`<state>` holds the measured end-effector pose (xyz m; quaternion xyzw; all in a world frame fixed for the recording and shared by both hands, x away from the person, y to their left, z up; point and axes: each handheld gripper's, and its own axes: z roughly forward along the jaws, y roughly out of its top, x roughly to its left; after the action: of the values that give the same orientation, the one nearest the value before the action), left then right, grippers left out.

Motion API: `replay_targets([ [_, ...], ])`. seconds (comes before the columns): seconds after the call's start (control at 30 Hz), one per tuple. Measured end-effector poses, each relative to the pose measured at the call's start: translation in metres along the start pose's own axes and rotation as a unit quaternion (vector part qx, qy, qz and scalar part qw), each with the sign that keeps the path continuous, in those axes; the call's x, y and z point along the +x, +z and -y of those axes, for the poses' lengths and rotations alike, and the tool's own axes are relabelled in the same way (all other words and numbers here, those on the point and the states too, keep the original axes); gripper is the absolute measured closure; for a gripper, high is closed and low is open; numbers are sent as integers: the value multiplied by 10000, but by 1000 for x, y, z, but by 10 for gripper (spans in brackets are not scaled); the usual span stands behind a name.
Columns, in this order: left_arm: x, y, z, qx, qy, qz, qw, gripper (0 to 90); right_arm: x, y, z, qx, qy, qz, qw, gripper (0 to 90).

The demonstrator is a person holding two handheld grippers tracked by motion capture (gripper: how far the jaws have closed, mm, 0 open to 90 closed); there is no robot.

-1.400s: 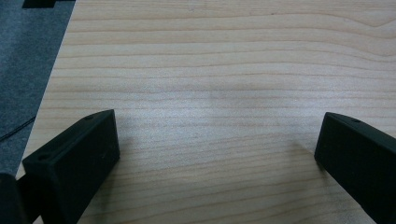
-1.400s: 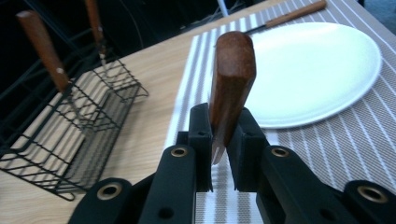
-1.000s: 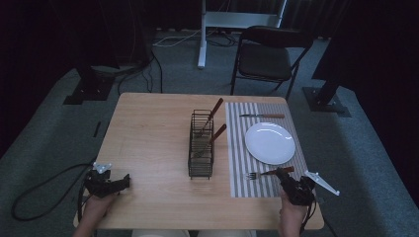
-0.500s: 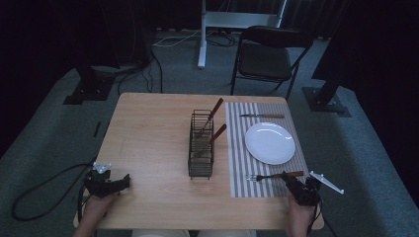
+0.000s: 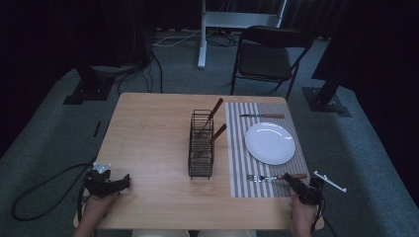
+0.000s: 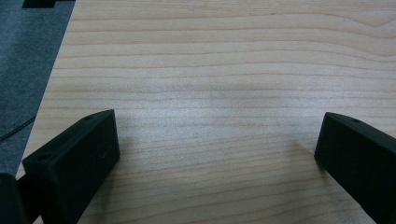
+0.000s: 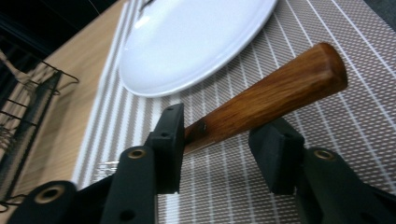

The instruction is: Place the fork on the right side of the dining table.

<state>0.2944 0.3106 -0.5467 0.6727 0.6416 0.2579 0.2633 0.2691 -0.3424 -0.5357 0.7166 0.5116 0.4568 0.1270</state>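
A fork [image 5: 276,177] with a brown wooden handle [image 7: 271,100] lies on the striped placemat [image 5: 237,163] just in front of a white plate [image 5: 270,143]. My right gripper [image 5: 295,183] is at the handle's end, open; in the right gripper view [image 7: 222,128] the handle passes between the parted jaws and touches the left one. The plate [image 7: 187,42] lies just beyond. My left gripper [image 5: 121,181] rests open at the table's near left corner, its jaws [image 6: 217,135] wide apart over bare wood.
A black wire caddy [image 5: 201,145] holding two wooden-handled utensils stands mid-table, left of the mat. A knife [image 5: 262,116] lies beyond the plate. A black chair [image 5: 269,54] stands behind the table. Bare wood spans the left half.
A second ago my right gripper held the fork just above the mat. The fork now lies on the mat and the gripper has drawn back toward the near edge, jaws parted. The left gripper stayed put.
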Motion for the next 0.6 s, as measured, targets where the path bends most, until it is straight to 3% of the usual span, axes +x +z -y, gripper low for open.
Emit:
replay_targets([
  [0.2,0,0,0,-1,-2,1,10000,2,-5,4,-1,173,-15,104,9998,492],
  [0.33,0,0,0,-2,-3,3,10000,3,-4,6,-2,287,-174,276,9991,468],
  [0.43,0,0,0,3,0,5,10000,3,-3,6,-1,343,-328,363,9982,457],
  [0.6,0,0,0,3,-1,6,10000,2,5,6,3,403,-871,531,9940,389],
])
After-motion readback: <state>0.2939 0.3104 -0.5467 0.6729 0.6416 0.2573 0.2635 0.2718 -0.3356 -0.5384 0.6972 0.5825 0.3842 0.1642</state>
